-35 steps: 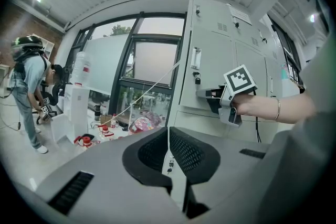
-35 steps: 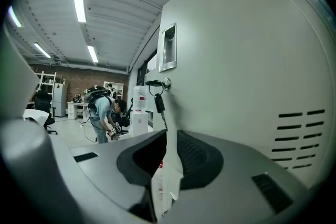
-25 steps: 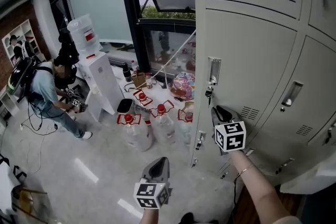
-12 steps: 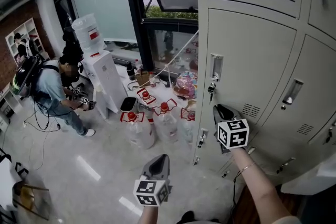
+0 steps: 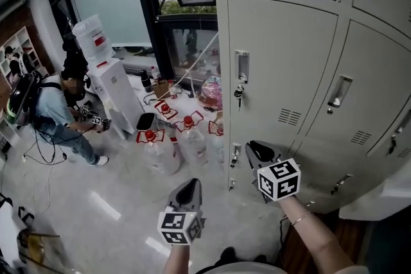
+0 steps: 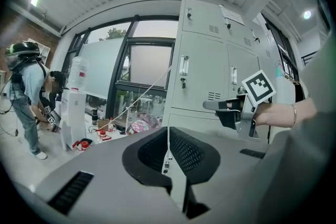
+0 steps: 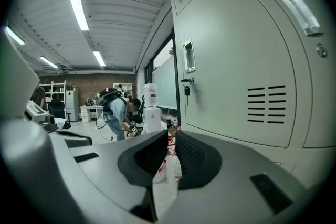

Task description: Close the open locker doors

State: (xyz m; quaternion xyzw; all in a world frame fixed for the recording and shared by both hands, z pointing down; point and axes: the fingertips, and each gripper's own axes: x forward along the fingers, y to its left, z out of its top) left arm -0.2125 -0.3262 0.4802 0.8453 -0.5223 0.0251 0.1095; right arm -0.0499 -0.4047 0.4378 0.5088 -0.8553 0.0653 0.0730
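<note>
Grey metal lockers [image 5: 282,67] fill the right side of the head view, and every door I can see lies flush and closed. One door has a recessed handle with a key [image 5: 240,77] in it. My right gripper [image 5: 255,149] points at the lower edge of that door, close to the locker front. Its jaws are closing to a narrow gap with nothing between them [image 7: 169,152]. My left gripper [image 5: 187,189] hangs lower and to the left, over the floor, shut and empty [image 6: 168,152]. The left gripper view also shows the right gripper [image 6: 227,107] in front of the lockers [image 6: 202,73].
Several large water bottles with red caps [image 5: 183,141] stand on the floor by the locker's left edge. A white water dispenser [image 5: 109,86] and a bent-over person with a backpack [image 5: 51,112] are at the left. Dark-framed windows [image 5: 186,35] are behind.
The head view has shifted, so the lockers sit further left and lower. My right gripper has dropped slightly below the keyed handle. The left gripper has barely moved.
</note>
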